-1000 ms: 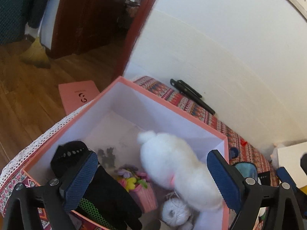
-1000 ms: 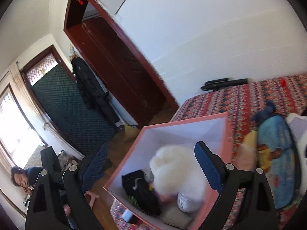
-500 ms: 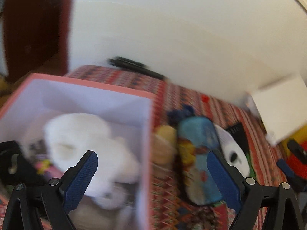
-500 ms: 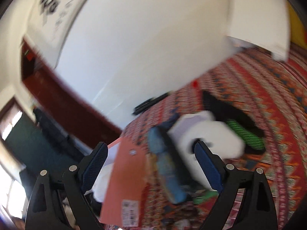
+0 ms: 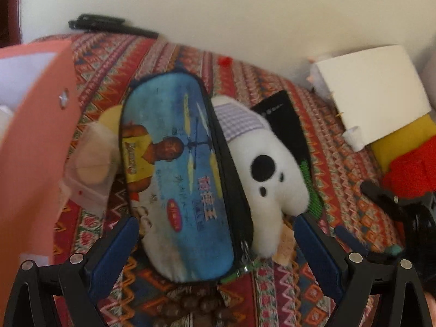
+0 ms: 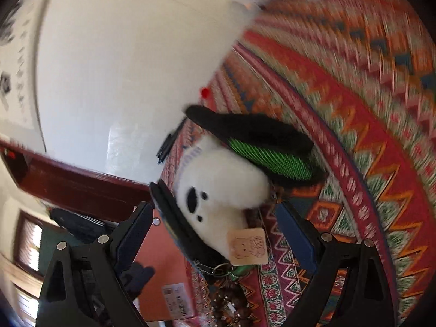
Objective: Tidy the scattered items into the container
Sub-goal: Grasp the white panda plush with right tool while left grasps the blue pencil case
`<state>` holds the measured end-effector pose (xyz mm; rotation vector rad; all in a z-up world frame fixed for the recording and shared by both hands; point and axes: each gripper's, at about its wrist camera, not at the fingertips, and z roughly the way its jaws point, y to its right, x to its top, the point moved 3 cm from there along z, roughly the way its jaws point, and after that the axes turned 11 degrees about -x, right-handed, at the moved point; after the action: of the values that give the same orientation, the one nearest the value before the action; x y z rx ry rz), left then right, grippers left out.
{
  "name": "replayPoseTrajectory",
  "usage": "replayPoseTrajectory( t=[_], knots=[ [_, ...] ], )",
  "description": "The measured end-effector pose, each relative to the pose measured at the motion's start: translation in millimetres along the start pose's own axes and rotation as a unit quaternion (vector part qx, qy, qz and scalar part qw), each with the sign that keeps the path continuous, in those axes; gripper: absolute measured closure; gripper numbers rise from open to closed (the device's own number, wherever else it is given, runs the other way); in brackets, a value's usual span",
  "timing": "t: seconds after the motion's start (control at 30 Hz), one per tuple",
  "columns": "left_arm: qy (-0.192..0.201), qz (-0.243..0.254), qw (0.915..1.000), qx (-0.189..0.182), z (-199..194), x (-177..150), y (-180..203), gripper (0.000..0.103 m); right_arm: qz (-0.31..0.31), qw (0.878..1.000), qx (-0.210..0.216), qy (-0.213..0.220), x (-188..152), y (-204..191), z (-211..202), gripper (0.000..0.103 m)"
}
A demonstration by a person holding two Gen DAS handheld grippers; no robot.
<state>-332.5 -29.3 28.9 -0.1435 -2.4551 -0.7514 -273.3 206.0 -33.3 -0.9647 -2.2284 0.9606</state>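
Both grippers stand with jaws spread wide and nothing between the pads. At the bottom of the left wrist view, the left gripper frames the near end of a blue pencil case, its pads just beside the case and the white plush toy without clearly touching either. The right gripper, low in the right wrist view, frames the same plush and its paper tag, also not gripping.

Only the left view shows the printed face of the case, a yellowish soft item left of it, and a white box at upper right. The pink container fills that frame's left edge. The right view alone shows the black-and-green glove clearly, lying against the plush's upper side, and a string of wooden beads at bottom centre on the patterned cloth.
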Motion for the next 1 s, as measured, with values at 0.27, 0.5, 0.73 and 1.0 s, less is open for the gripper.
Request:
replayPoseTrajectory(
  t=[0.27,0.5,0.73,1.0],
  knots=[
    [-0.033,-0.039,0.9980,0.037,60,11,-22,0.008,0.070,0.996,0.006,-0.054,3,12,70,0.005],
    [-0.018,-0.042,0.9987,0.023,80,26,-35,0.001,0.029,0.999,-0.005,-0.034,12,-19,114,0.000],
    [0.010,-0.049,0.9987,0.006,77,28,-39,0.018,-0.043,0.998,0.016,-0.030,6,-30,118,0.038],
    [0.034,-0.082,0.9945,-0.056,27,4,-28,0.029,-0.041,0.997,0.050,-0.041,-21,-34,68,0.040]
  ],
)
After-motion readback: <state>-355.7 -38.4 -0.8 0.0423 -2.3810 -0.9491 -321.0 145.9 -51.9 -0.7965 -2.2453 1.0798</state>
